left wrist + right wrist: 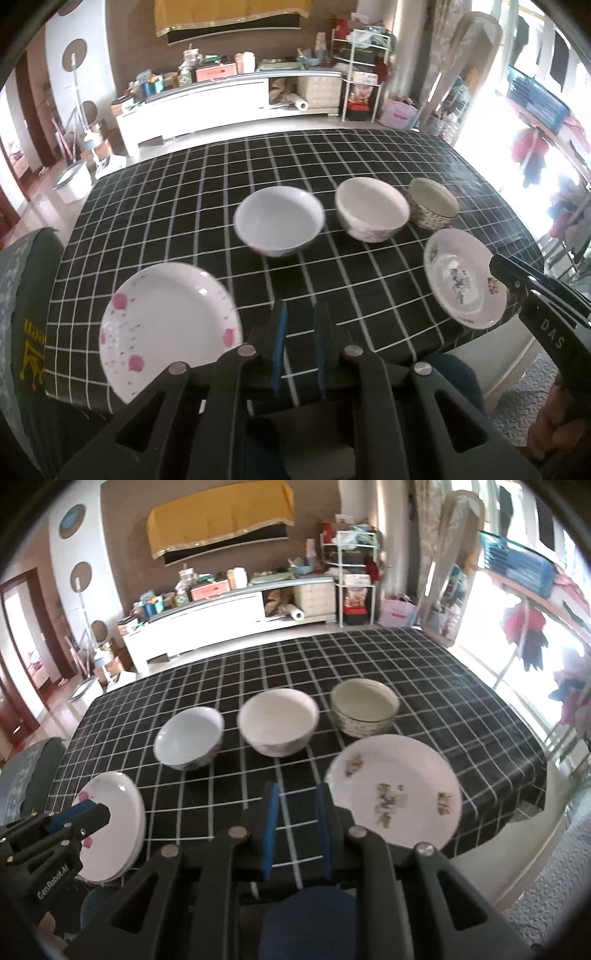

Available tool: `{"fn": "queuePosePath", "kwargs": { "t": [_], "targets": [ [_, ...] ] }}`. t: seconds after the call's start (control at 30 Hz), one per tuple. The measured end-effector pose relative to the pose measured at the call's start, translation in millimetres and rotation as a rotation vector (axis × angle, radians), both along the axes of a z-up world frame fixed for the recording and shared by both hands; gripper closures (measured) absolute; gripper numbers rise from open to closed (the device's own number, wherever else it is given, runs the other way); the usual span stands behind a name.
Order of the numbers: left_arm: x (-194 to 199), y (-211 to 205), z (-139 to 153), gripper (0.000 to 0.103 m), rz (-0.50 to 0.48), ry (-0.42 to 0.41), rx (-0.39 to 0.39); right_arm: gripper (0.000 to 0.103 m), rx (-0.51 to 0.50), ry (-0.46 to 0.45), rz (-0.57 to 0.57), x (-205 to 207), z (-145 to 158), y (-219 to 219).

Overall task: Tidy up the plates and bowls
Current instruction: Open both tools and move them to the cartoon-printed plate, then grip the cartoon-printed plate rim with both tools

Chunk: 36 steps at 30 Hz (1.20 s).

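Observation:
A black checked table (177, 206) holds three bowls in a row: a white bowl (279, 225) on the left, a cream bowl (372, 213) in the middle, a patterned bowl (433, 207) on the right. A pink-flowered plate (168, 330) lies front left, a plate with brown motifs (463, 278) front right. My left gripper (301, 314) hovers open and empty over the front edge, right of the pink plate. My right gripper (295, 801) is open and empty, just left of the brown-motif plate (395, 794). The pink plate (110, 827) is partly hidden by the left gripper.
A dark cushioned chair (26, 295) stands at the table's left. Beyond the table are a white TV cabinet (207, 103) with clutter and a metal shelf (360, 74). Bright windows with hanging clothes are on the right.

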<state>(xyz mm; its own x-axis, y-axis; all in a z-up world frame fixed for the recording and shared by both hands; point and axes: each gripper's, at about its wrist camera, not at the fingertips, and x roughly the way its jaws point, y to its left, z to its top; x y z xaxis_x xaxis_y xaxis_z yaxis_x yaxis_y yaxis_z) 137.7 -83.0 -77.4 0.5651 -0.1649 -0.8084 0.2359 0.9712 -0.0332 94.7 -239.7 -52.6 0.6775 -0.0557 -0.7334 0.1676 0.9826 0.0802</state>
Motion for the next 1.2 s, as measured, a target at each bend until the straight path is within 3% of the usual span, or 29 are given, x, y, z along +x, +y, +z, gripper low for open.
{"fn": "queuePosePath", "kwargs": {
  "t": [0.5, 0.9, 1.07, 1.2],
  "targets": [
    [29, -90, -22, 0.09, -0.146, 0.081, 0.046, 0.079, 0.014, 0.078, -0.174, -1, -20, -101],
    [56, -152, -51, 0.09, -0.238, 0.157, 0.079, 0.079, 0.021, 0.173, -0.239, 8, -51, -162],
    [68, -168, -66, 0.09, -0.274, 0.196, 0.057, 0.079, 0.036, 0.244, -0.239, 17, -69, -177],
    [73, -173, -77, 0.09, -0.31, 0.23, 0.023, 0.079, 0.057, 0.246, -0.221, 19, -75, -179]
  ]
}}
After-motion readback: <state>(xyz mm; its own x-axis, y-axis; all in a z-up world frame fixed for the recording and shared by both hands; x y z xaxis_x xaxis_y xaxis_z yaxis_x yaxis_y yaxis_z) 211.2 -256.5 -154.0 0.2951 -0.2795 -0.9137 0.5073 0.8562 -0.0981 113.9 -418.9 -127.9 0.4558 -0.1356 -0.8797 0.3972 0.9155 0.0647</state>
